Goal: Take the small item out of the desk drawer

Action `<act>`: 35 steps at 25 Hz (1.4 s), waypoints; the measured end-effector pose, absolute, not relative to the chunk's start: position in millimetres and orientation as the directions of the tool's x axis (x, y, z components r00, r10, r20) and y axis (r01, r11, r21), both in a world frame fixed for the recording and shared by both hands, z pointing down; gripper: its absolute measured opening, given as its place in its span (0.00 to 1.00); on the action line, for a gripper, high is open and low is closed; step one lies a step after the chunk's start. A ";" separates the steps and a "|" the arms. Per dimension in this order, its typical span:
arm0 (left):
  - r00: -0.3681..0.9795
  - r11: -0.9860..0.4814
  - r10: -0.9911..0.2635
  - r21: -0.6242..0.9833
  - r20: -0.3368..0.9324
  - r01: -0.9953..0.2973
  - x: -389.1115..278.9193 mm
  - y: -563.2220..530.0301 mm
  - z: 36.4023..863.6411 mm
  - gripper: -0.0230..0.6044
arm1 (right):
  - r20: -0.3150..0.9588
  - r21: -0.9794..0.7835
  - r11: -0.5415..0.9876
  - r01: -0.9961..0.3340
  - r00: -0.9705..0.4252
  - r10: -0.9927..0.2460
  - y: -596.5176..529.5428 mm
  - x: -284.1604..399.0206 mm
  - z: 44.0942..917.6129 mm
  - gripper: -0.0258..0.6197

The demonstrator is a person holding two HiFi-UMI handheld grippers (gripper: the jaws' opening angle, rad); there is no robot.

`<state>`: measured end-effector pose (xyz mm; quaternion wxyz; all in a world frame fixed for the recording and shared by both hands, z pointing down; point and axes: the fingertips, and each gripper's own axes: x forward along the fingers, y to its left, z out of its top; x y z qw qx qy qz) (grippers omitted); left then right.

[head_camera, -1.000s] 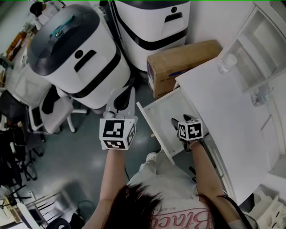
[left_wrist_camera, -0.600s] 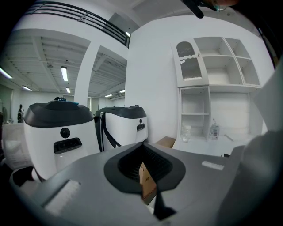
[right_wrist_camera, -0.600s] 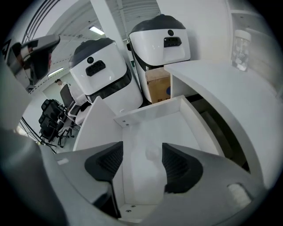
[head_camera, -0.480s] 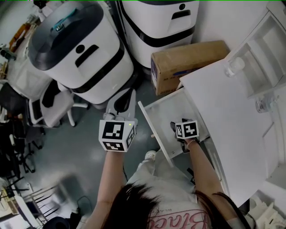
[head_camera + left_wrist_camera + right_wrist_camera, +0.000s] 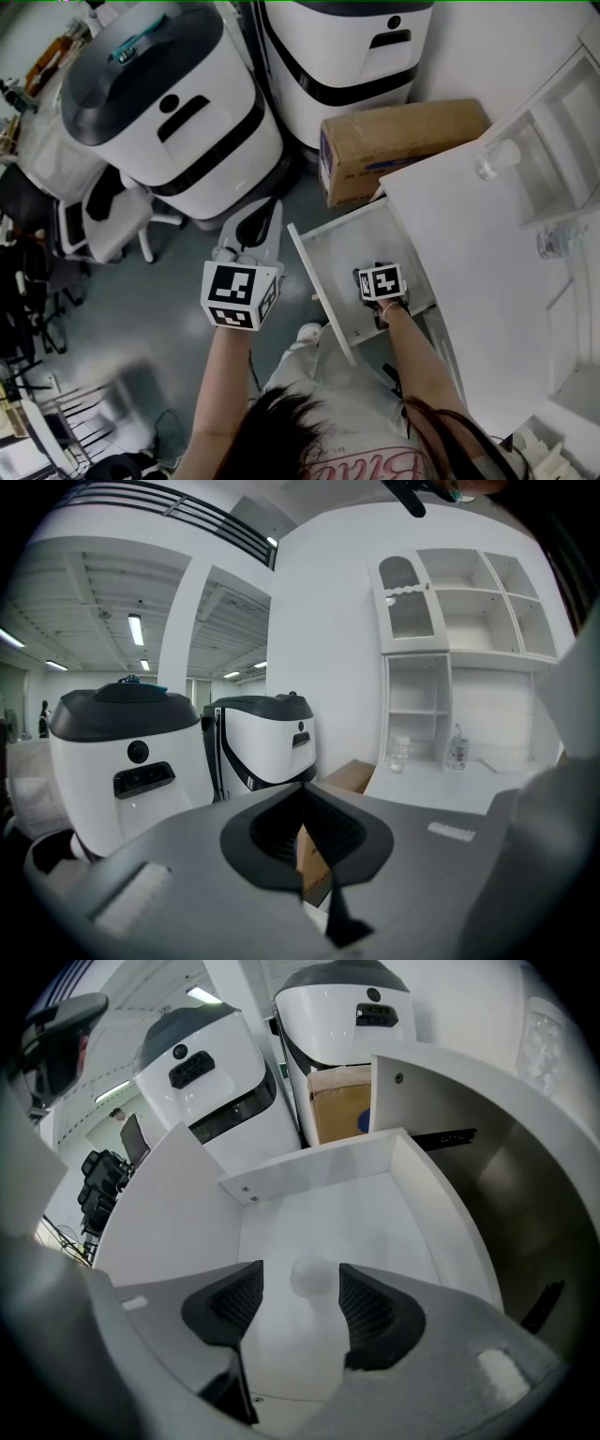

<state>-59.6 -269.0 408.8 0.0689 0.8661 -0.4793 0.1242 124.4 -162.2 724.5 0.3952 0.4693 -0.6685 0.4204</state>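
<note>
The white desk drawer stands pulled out, and my right gripper is lowered into it. In the right gripper view a small, pale round item lies on the drawer floor, between the two dark pads of my right gripper. The jaws are closing, with a gap still showing on each side of the item. My left gripper is held in the air left of the drawer, over the floor. It is shut with nothing in it, and its pads meet in the left gripper view.
Two large white-and-black machines stand beyond the drawer. A cardboard box sits on the floor by the white desk top. A clear bottle stands on the desk, and an office chair is at the left.
My right gripper has gone further down into the drawer. The left gripper has hardly moved.
</note>
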 end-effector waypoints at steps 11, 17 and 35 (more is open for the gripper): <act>0.485 -0.525 -0.811 -0.042 0.327 -0.850 -72.6 -268.3 417.1 0.05 | 0.956 -0.157 0.247 -0.956 -0.210 -0.205 -167.1 119.5 760.5 0.42; 0.483 -0.527 -0.807 -0.046 0.341 -0.848 -77.1 -270.1 417.6 0.05 | 0.969 -0.146 0.268 -0.952 -0.192 -0.155 -168.9 118.2 778.1 0.41; 0.501 -0.553 -0.788 -0.054 0.358 -0.832 -71.9 -267.8 422.6 0.05 | 0.978 -0.156 0.265 -0.952 -0.185 -0.091 -165.9 121.4 785.3 0.30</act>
